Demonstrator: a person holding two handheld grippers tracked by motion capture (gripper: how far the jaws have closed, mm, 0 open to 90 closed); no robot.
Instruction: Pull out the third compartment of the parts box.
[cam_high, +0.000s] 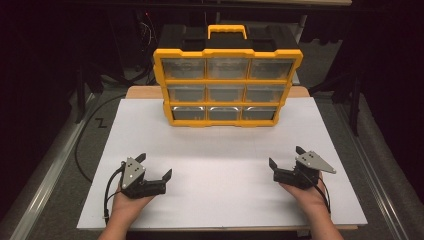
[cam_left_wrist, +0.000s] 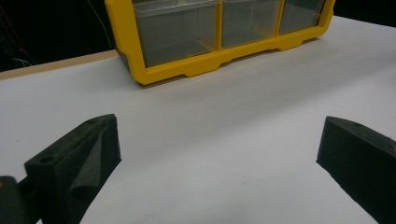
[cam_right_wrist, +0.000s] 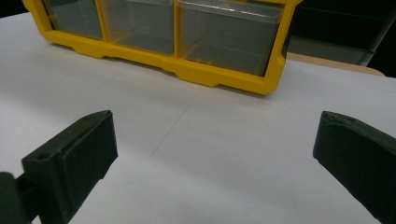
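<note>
Yellow drawer organizer (cam_high: 227, 86) upright at the desk's (cam_high: 220, 170) far edge, centred. Left gripper (cam_high: 156, 166) near the front left corner, right gripper (cam_high: 285, 156) near the front right; fingers of both released, spread wide, holding nothing.

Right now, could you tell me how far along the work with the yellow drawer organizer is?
Nothing looks done yet: the yellow drawer organizer stands upright at the far side of the white board, all nine clear drawers pushed in. Nothing is in hand; the left hand-held gripper and right hand-held gripper rest open near the board's front edge, well short of it. The reach and any drawer handling remain.
</note>
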